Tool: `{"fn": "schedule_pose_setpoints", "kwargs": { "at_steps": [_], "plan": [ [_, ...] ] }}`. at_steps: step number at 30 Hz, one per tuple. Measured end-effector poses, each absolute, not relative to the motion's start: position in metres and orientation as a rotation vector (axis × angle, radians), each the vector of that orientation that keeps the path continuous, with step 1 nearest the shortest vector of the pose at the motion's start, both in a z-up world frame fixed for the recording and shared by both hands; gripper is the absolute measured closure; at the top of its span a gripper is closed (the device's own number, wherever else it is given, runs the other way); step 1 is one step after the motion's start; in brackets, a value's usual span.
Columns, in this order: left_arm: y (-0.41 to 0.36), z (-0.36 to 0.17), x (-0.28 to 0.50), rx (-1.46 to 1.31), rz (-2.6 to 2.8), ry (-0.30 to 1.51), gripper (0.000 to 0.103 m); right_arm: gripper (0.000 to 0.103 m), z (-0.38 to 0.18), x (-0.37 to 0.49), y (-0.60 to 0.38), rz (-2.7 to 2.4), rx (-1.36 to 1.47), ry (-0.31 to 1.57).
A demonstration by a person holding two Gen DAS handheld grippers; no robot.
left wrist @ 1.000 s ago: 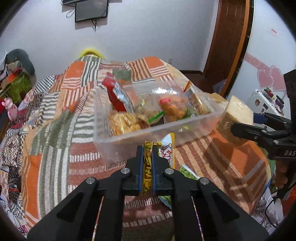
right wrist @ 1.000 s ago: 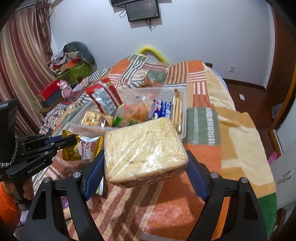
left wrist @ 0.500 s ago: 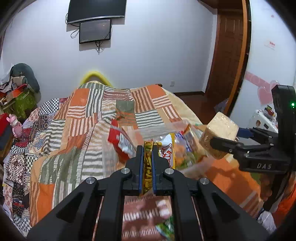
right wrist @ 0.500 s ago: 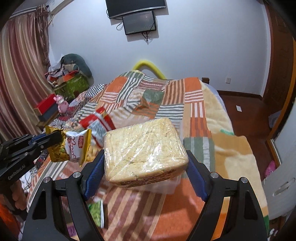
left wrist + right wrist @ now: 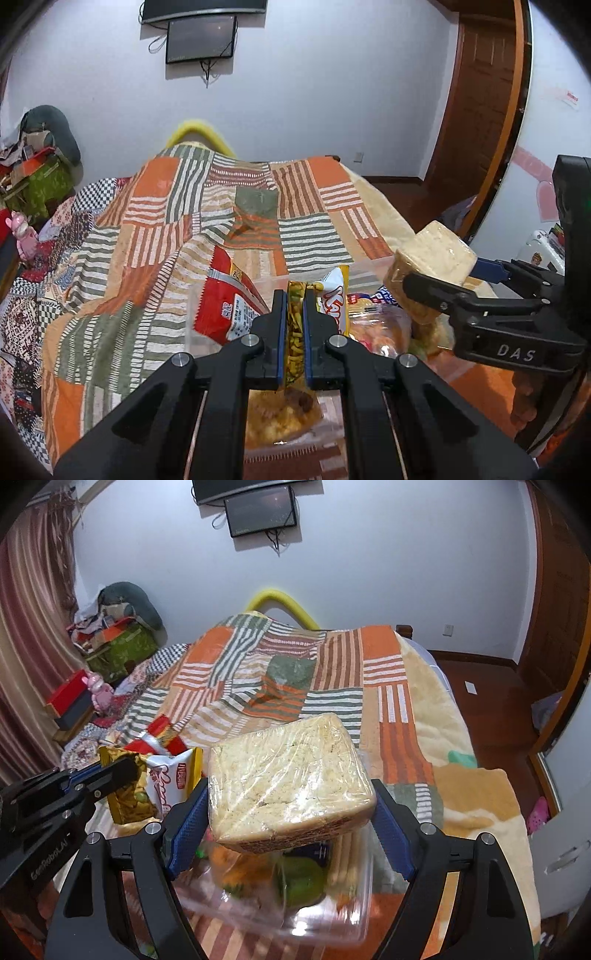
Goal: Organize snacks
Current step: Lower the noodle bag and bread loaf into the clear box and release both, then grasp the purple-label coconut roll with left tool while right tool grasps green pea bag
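Left gripper point(image 5: 295, 317) was clamped on a yellow snack packet point(image 5: 334, 299), held above the clear plastic bin point(image 5: 325, 915); right gripper point(image 5: 291, 808) was clamped on a plastic-wrapped cracker block point(image 5: 288, 779), also over the bin; bin sat on the patchwork blanket point(image 5: 207, 221), holding a red packet point(image 5: 225, 306) and other snacks.

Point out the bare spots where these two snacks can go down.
The clear bin looks crowded: red packet, orange and green snacks. Bare patchwork quilt lies left of the bin and beyond it toward the yellow headboard; the beige blanket on its right is also free.
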State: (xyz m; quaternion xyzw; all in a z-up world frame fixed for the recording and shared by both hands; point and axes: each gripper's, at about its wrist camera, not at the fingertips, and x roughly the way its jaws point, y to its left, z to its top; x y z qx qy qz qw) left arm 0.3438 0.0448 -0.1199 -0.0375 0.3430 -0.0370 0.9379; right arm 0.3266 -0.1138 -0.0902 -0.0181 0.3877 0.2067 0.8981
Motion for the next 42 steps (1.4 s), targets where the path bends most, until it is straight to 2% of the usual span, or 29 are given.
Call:
{"fn": "schedule_pose_setpoints", "kwargs": {
  "at_steps": [11, 14, 18, 24, 34, 42],
  "plan": [
    [0.053, -0.145, 0.359, -0.088, -0.036, 0.737, 0.094, 0.021, -0.103, 0.337, -0.109, 0.420, -0.047, 0.848],
    [0.056, -0.147, 0.358, -0.098, -0.041, 0.753, 0.089, 0.020, -0.102, 0.337, -0.109, 0.430, -0.049, 0.860],
    [0.057, -0.143, 0.351, -0.106, -0.046, 0.752, 0.071, 0.020, -0.101, 0.336, -0.111, 0.450, -0.030, 0.875],
    [0.053, -0.121, 0.327, -0.084, -0.051, 0.705, 0.052, 0.020, -0.081, 0.315, -0.116, 0.474, -0.051, 0.826],
    [0.053, -0.100, 0.265, -0.063, -0.068, 0.699, 0.032, 0.020, -0.064, 0.258, -0.133, 0.503, -0.101, 0.769],
    [0.046, -0.129, 0.204, -0.056, -0.085, 0.799, 0.026, 0.020, -0.078, 0.208, -0.143, 0.507, -0.133, 0.784]
  ]
}}
